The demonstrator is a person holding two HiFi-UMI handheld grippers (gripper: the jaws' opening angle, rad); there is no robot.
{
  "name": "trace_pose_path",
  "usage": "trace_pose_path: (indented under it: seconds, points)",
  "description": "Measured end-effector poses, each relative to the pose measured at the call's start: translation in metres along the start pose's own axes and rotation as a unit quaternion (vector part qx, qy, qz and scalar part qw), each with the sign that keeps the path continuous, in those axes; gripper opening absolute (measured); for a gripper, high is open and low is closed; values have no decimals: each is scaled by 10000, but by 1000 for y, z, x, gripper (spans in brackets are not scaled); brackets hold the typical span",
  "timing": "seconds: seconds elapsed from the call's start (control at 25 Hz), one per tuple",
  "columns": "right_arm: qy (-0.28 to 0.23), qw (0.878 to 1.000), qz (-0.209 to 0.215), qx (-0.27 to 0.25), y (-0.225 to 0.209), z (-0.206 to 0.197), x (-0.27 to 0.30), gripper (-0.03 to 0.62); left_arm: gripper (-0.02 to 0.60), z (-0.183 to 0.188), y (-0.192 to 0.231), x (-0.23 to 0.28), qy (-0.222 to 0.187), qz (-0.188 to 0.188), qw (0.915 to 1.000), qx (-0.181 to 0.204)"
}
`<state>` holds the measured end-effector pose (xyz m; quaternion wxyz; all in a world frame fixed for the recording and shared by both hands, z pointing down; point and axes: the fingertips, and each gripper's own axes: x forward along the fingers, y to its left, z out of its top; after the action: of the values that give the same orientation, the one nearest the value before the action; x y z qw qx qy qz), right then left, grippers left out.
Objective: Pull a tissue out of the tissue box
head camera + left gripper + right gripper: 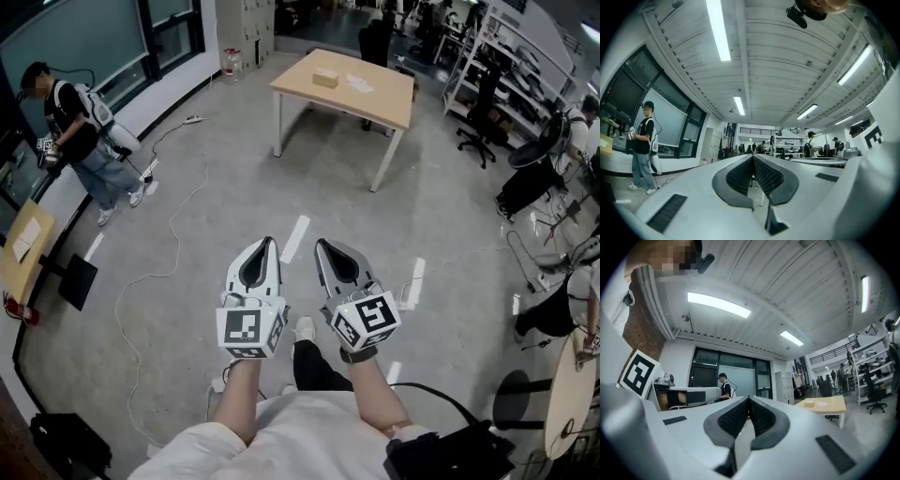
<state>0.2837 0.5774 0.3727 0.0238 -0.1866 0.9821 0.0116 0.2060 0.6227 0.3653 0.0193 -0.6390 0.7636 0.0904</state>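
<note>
the tissue box (pixel 325 78) sits on a pale wooden surface (pixel 384 101) at the far end of the room, well apart from both grippers. just beside the box, to its right in the head view, lies something flat and white (pixel 359 84), too small to tell what. in the right gripper view the box (pixel 809 403) shows small on the same surface, off to the right of the fingers.

the left gripper (pixel 269 243) and right gripper (pixel 322 246) are held side by side out in front of the person, over bare grey floor (pixel 234 187), both pointing toward the surface. the left gripper's fingers (pixel 740 176) are clenched tip to tip with nothing between them. the right gripper's fingers (pixel 733 420) are clenched the same way, also on nothing.

a white cable (pixel 173 239) trails across the floor on the left. another person (pixel 80 141) stands by the dark windows at far left. black chairs (pixel 483 117) and shelves (pixel 511 52) stand beyond the surface on the right.
</note>
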Motion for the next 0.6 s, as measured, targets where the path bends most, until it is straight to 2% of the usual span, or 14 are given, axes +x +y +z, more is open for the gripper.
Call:
trace_pose_path:
  seconds: [0.12,0.2,0.4,0.6]
  points:
    - [96,9998,164,-24,-24,-3,54,2,0,-3,31,55,-50,35,10000,74]
    - [33,9998,152,-110,-56,4,92,2,0,2,42,104,-115,49,9996,244]
    - [-245,9997,31,-82,-149,25,166,2,0,19,51,219,-239,-24,9988,417]
    - [-177,9992,327,135,-205,15,235,2,0,4,67,303,-141,-76,9986,506]
